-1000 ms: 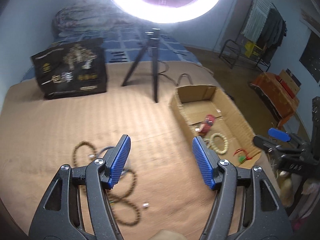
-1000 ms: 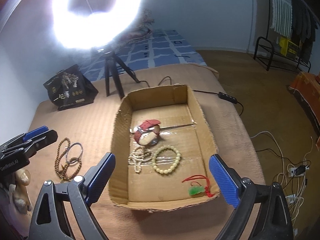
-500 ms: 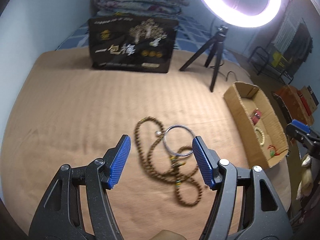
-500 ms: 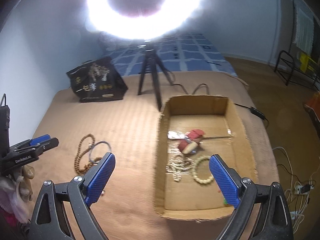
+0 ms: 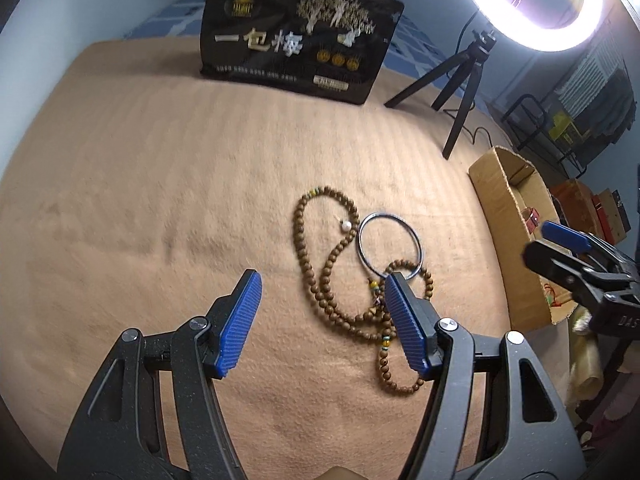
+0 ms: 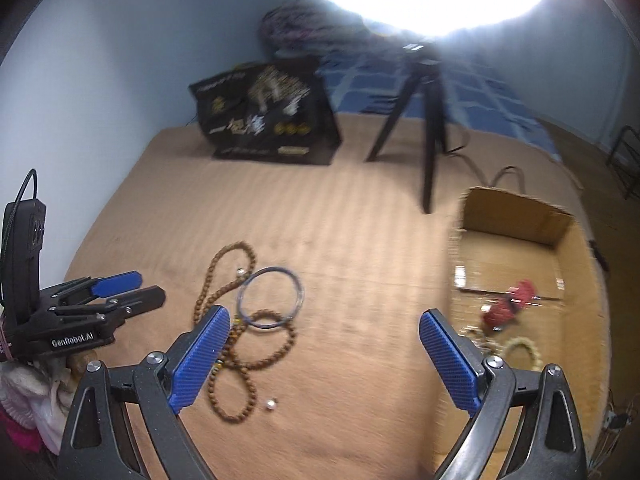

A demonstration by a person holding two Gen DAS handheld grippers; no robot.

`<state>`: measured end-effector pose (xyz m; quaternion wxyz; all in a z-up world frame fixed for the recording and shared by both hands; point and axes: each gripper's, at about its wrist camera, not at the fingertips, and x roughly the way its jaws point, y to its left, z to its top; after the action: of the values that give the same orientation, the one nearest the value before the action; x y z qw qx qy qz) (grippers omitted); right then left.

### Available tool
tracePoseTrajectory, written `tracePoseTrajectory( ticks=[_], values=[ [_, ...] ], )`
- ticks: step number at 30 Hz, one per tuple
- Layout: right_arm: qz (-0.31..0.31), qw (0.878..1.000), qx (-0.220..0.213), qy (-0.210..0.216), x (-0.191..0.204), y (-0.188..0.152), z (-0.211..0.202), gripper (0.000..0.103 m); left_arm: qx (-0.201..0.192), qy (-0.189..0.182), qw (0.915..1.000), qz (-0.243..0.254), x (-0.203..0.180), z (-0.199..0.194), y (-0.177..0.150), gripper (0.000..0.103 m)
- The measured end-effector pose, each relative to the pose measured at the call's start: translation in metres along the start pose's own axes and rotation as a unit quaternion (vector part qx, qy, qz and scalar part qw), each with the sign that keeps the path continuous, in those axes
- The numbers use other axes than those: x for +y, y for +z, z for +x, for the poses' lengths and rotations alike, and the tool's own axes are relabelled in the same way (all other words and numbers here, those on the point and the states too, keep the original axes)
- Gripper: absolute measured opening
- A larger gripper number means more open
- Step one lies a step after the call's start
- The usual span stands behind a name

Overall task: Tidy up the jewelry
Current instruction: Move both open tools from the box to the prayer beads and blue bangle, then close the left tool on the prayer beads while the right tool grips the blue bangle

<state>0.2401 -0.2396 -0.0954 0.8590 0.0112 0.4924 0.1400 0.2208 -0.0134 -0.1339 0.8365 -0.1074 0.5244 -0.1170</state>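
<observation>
Brown, striped blanket [image 5: 160,208] covers the bed and is the widest thing here; everything rests on it. Behind it are a pale blue wall, a black printed bag [image 5: 298,36] and a bright ring lamp [image 5: 532,4] on a small tripod [image 5: 460,92].

To the right stands the cardboard box [image 6: 516,220], open at the top, with a red watch [image 6: 510,308] and some pale bead bracelets inside; that view is blurred, so I cannot name more.

On the blanket, well apart from the box, lies the long wooden bead necklace [image 5: 320,280] in loose loops, its length running away from the left gripper [image 5: 322,322]. A thin metal bangle [image 5: 388,246] lies across one loop, touching it, and a small pearl [image 5: 345,225] sits between the beads.

The left gripper is spread wide and holds nothing. The necklace lies just ahead of it and to its right side; the right finger [image 5: 404,324] hides part of one loop, and I cannot tell whether it touches. The right gripper [image 6: 328,358] is also spread wide with nothing in it, with the beads by its left finger.

I judge that the left one is nearer and must shift a little to the right before closing.
</observation>
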Motion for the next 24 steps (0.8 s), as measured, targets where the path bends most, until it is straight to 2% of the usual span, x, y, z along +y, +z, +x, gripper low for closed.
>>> tracePoseTrajectory(
  ticks=[2,5,8,11,16,24],
  values=[
    [0.000,1.000,0.012,0.007,0.004,0.001,0.012,0.097,0.009,-0.005,0.9999,-0.001,0.000,0.007,-0.001,0.065],
    [0.002,0.999,0.026,0.022,0.007,0.002,0.025,0.096,0.024,-0.006,0.9997,0.001,0.000,0.017,-0.003,0.057],
    [-0.001,0.999,0.039,0.037,0.012,0.004,0.037,0.093,0.032,-0.009,0.9994,-0.002,0.000,0.027,-0.004,0.056],
    [-0.005,0.998,0.051,0.043,0.015,0.004,0.048,0.090,0.041,-0.009,0.9991,-0.004,0.001,0.035,-0.005,0.049],
    [-0.005,0.997,0.065,0.049,0.017,0.007,0.063,0.089,0.053,-0.008,0.9986,0.003,0.000,0.048,-0.008,0.047],
    [-0.016,0.995,0.077,0.053,0.027,0.008,0.085,0.089,0.057,0.024,0.9979,0.021,-0.001,0.061,-0.013,0.019]
  ],
)
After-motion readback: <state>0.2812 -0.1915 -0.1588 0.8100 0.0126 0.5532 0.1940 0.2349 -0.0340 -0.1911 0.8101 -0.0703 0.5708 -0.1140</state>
